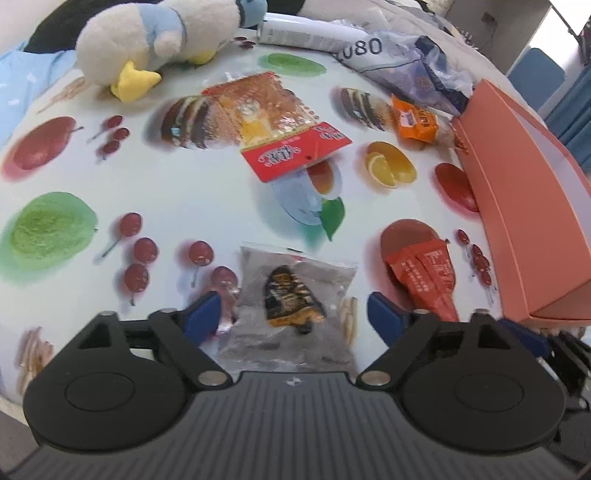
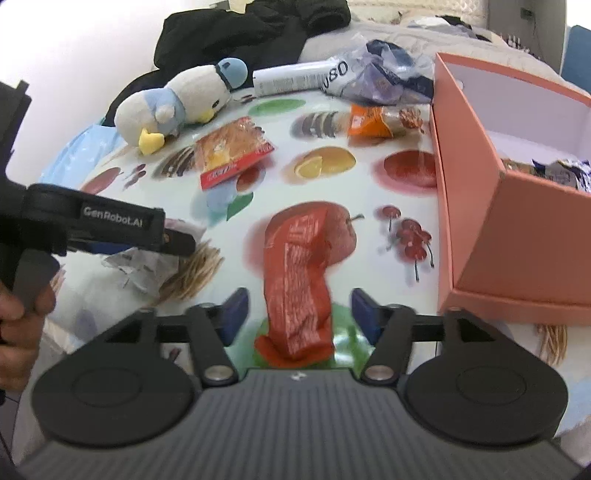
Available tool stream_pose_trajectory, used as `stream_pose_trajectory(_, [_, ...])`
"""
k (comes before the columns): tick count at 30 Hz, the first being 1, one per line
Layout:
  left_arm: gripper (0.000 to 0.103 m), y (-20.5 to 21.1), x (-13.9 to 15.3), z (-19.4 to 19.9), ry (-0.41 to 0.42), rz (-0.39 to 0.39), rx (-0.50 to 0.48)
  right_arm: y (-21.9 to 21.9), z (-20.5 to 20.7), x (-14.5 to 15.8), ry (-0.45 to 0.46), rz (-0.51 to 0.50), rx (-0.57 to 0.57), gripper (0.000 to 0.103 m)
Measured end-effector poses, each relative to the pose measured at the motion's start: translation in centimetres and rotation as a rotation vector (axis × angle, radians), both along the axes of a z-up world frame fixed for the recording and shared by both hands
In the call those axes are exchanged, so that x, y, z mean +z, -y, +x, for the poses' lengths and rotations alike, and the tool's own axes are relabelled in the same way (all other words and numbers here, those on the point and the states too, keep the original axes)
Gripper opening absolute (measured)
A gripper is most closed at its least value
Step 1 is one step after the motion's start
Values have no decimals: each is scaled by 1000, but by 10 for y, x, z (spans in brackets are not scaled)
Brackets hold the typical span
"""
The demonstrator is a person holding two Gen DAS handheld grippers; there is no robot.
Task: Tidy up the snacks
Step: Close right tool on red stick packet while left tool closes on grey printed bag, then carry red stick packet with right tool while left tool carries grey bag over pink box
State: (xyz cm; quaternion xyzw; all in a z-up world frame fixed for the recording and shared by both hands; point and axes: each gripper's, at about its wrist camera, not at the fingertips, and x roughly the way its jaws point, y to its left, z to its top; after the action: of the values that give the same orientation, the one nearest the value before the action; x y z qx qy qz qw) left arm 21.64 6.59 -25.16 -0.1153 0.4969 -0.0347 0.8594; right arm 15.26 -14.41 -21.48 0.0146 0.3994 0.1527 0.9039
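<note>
Both claws are held open, each straddling a snack for pickup: the left claw [image 1: 293, 317] around a clear pouch [image 1: 291, 306], the right claw [image 2: 295, 314] around a red packet [image 2: 299, 273] (neither gripped yet). Both snacks lie left of the box [image 2: 476, 221], judged the destination.

A lived-in home room, likely a bedroom or living room. The tabletop [image 2: 369, 206] wears a fruit-printed cloth of a domestic sort, with a plush duck [image 2: 177, 107] lying at the upper left of the frame. Dark clothes [image 2: 236, 29] are heaped behind it at the top, on what looks like a quilted bed or sofa [image 2: 406, 29].
</note>
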Motion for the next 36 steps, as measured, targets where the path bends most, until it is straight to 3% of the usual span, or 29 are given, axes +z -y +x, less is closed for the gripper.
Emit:
stream_pose_trajectory(8, [88, 10, -8, -6, 23, 80, -22, -7, 19, -12, 15, -30, 3, 71])
stream_pose_trajectory(13, [72, 23, -11, -11, 43, 194, -45, -14, 22, -23, -6, -63, 21, 60])
stream_pose_trajectory(15, [70, 27, -11, -12, 50, 223, -61, -16, 21, -23, 1, -82, 17, 44])
stream_pose_trajectory(17, [65, 29, -11, -12, 56, 241, -66, -14, 23, -21, -6, -75, 7, 43])
stream_pose_trajectory(22, [62, 24, -3, -10, 40, 169, -41, -8, 27, -15, -20, -44, -7, 37])
stream_pose_trajectory(24, [62, 24, 3, -11, 48, 149, -30, -6, 25, -11, -14, -38, -11, 23])
stream_pose_trajectory(36, [62, 31, 45, -30, 96, 95, 27, 5, 12, 10, 12, -22, -14, 19])
